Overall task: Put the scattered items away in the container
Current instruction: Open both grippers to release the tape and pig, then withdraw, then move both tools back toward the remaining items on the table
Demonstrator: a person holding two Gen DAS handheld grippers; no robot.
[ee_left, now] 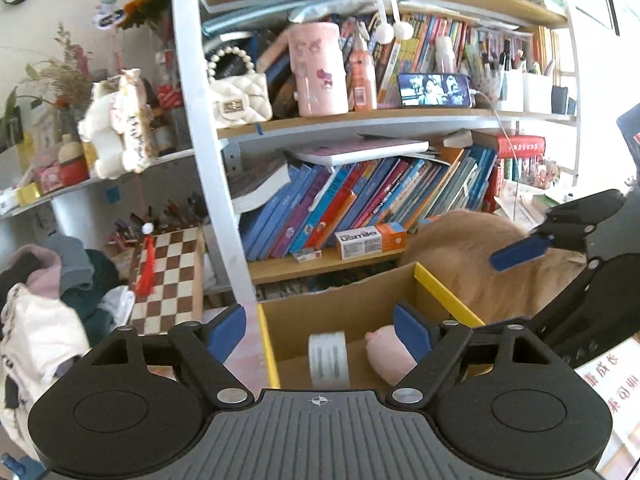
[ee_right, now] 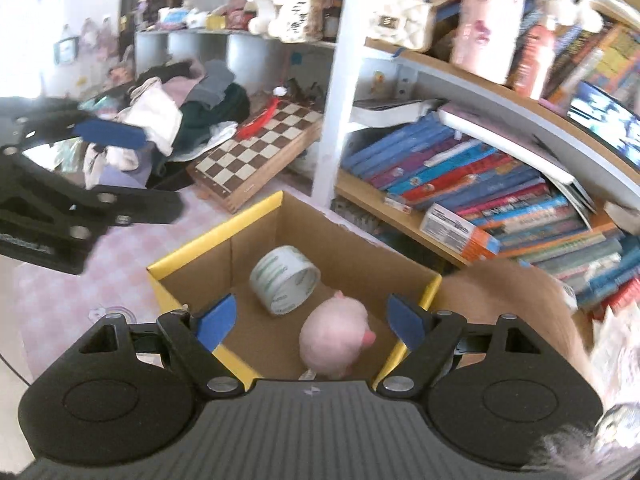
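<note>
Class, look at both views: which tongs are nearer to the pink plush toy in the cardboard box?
Probably the right tongs: they hang open directly above the pink plush toy. The left tongs, also open, sit at the box's other side, nearer the tape roll.

Bright daylight, heavy fisheye bend

Right wrist view blows out white at upper left – bookshelf (ee_right: 500, 184) edges smear with motion blur, corners curve hard.
</note>
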